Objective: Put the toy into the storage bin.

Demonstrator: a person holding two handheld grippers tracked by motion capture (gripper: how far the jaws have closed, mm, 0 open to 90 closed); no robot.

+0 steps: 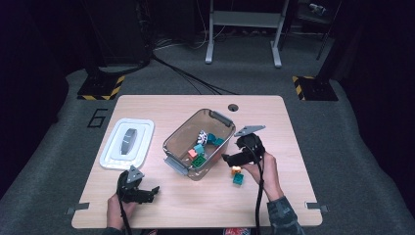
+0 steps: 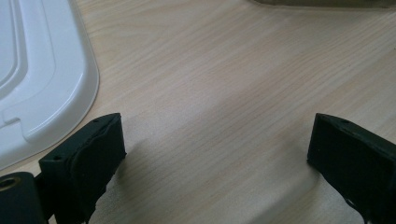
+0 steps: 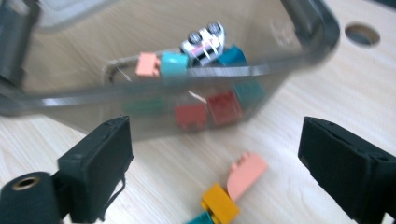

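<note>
- Apparently I'm loading bricks into the clear bin [image 1: 182, 131], its white lid [image 1: 127, 143] lying off to the left.
- My right gripper [image 3: 212, 168] hovers, jaws wide and empty, over the loose bricks [image 3: 233, 189] just beside the bin.
- My left gripper [image 2: 215, 154] idles, spread over bare table [image 2: 224, 79].
- Next: lower, close on the pink brick [image 3: 246, 174].

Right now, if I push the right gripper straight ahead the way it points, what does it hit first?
Probably the loose bricks on the table between the right gripper's open jaws, then the near wall of the clear bin. Depth is hard to judge, so go slowly.
</note>
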